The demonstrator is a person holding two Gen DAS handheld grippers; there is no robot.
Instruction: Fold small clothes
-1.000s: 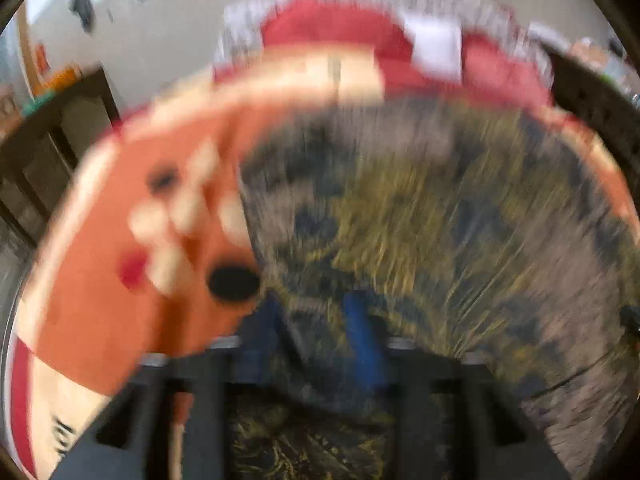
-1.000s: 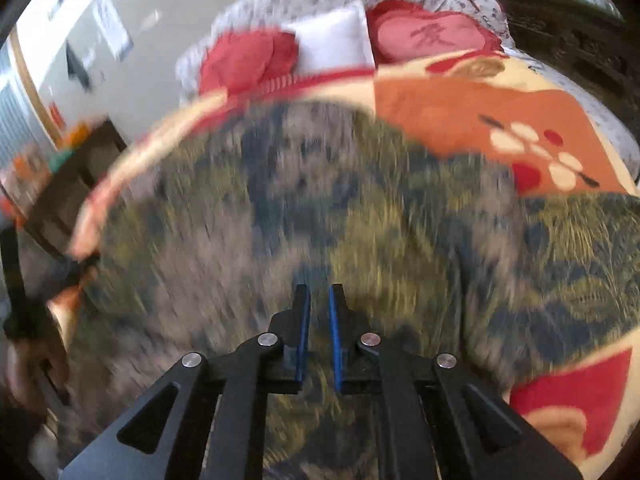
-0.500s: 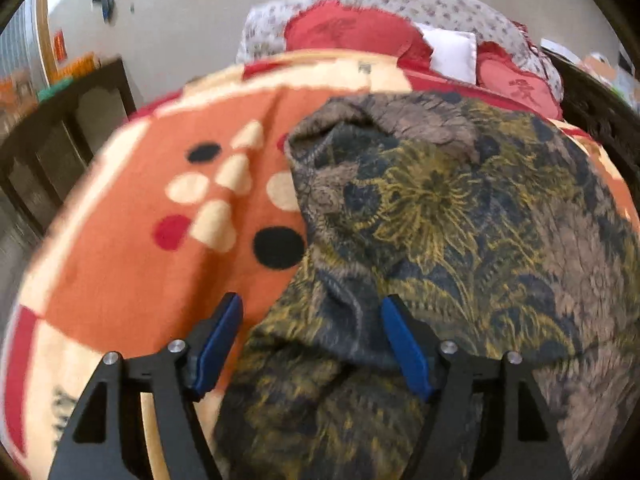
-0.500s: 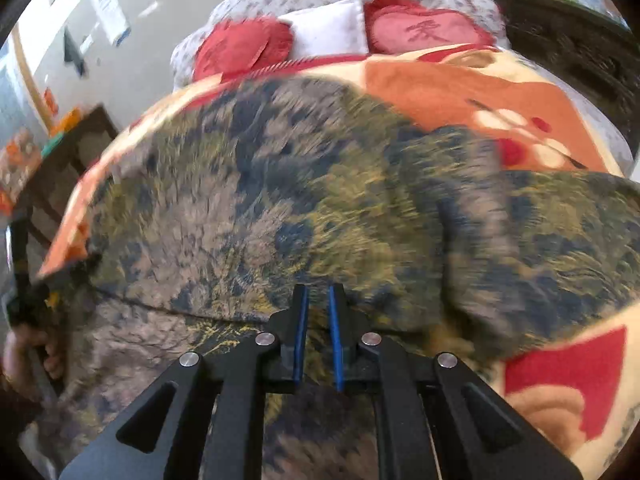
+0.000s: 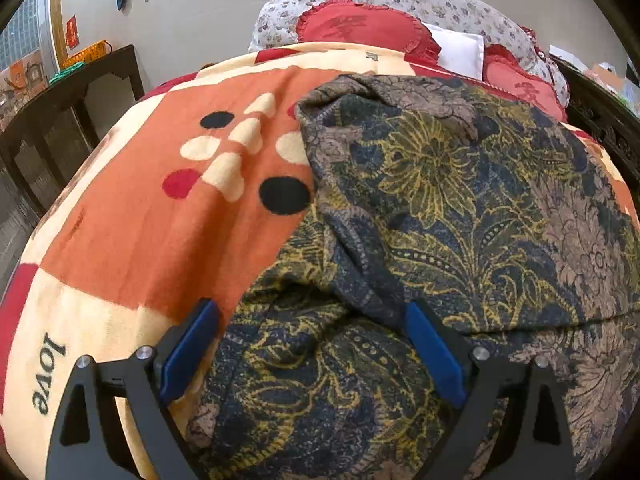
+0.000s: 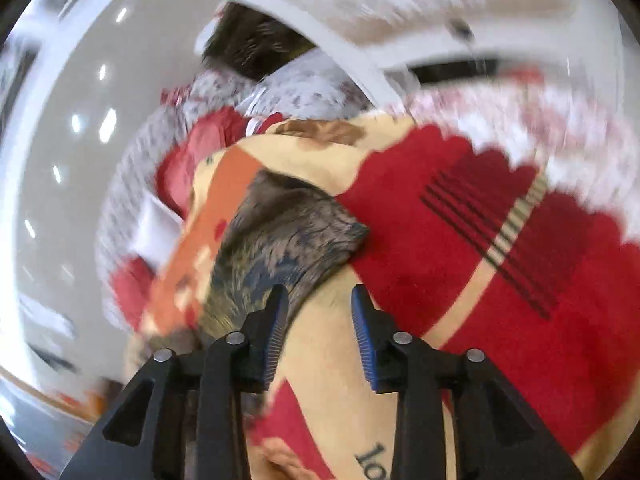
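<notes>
A dark floral garment (image 5: 460, 208), navy with yellow and brown flowers, lies in a folded heap on the bed's orange, cream and red blanket (image 5: 152, 232), its upper layer doubled over the lower one and its left edge crossing the blanket's spotted flower print. The left gripper (image 5: 312, 344) hangs low over the near end of the cloth, its blue pads spreading wide; the fabric bulges up between them, but neither pad presses on it. The right gripper (image 6: 320, 320) is tilted hard over, its view smeared with blur, jaws opening with only bare blanket between them; the garment's corner (image 6: 288, 236) lies just beside its left finger. Red cushions (image 5: 360, 28) sit at the bed's head.
</notes>
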